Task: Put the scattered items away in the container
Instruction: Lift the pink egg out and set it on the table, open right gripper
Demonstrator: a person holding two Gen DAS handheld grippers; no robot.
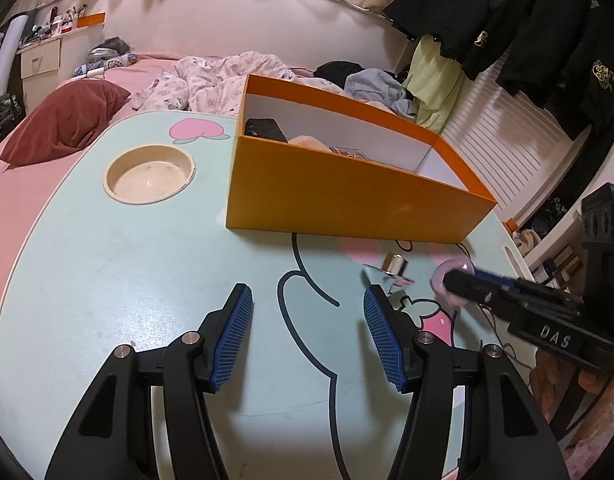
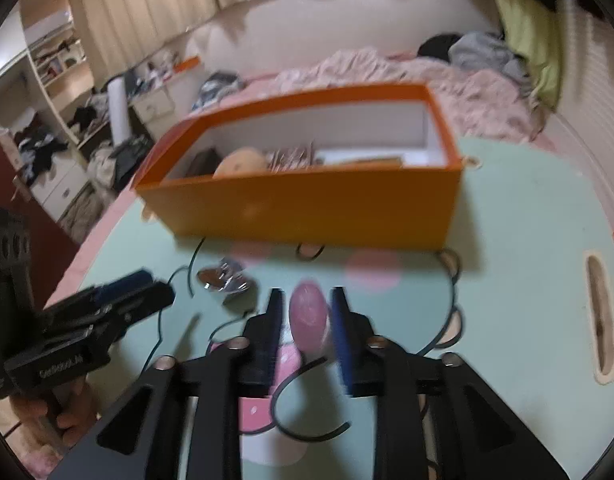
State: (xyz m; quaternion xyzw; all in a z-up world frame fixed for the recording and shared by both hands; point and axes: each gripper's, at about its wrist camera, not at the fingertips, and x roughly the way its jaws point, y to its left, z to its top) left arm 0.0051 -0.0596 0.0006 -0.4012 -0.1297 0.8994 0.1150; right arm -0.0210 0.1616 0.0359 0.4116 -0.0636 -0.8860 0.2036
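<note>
While the left hand-held gripper (image 1: 307,332) hovers wide open at lower centre, the right hand-held gripper (image 2: 305,316) clamps a pink object (image 2: 308,316) below the orange box (image 2: 307,208) on the worktop (image 2: 527,220).

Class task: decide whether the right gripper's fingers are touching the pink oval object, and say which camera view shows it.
Cannot tell. In the right wrist view the pink oval object sits between the right gripper's fingers, but motion blur hides any contact or gap. The left wrist view shows it only partly.
</note>
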